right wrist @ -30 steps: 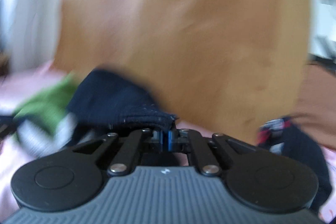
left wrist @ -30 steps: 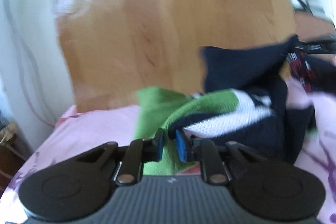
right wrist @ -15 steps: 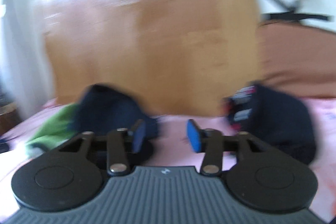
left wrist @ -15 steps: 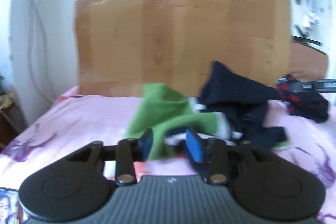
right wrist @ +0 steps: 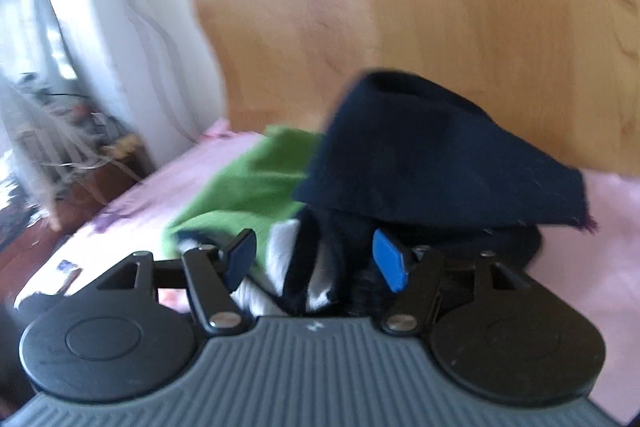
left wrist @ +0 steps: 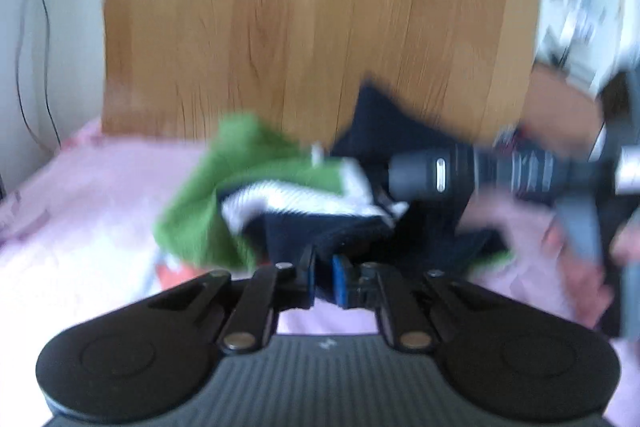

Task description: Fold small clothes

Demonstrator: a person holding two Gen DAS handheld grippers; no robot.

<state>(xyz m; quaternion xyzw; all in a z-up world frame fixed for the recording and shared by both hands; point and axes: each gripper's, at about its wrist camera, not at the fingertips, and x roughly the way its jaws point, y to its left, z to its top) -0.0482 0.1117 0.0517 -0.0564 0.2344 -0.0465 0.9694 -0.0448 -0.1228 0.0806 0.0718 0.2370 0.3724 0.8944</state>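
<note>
A crumpled garment in green, white and navy stripes [left wrist: 288, 195] lies on the pink bed sheet [left wrist: 100, 195]. My left gripper [left wrist: 324, 269] is shut on its navy hem at the near edge. In the right wrist view the same garment [right wrist: 248, 195] sits just beyond my right gripper [right wrist: 316, 261]. Its jaws are opening, and the pads stand clear of the cloth that lies between them. A navy flap [right wrist: 440, 155] stands up over the pile. The right tool's grey barrel [left wrist: 436, 173] reaches in from the right, held by a person's hand [left wrist: 580, 267].
A wooden headboard [left wrist: 320, 27] rises right behind the pile. A dark, red-marked garment [left wrist: 520, 147] lies blurred at the far right. A white curtain [right wrist: 120, 27] hangs left of the bed, over a low stand with cables [right wrist: 80, 147].
My left gripper opened, then shut on the navy hem. My right gripper let go of the navy cloth, opened wide and swung left toward the pile.
</note>
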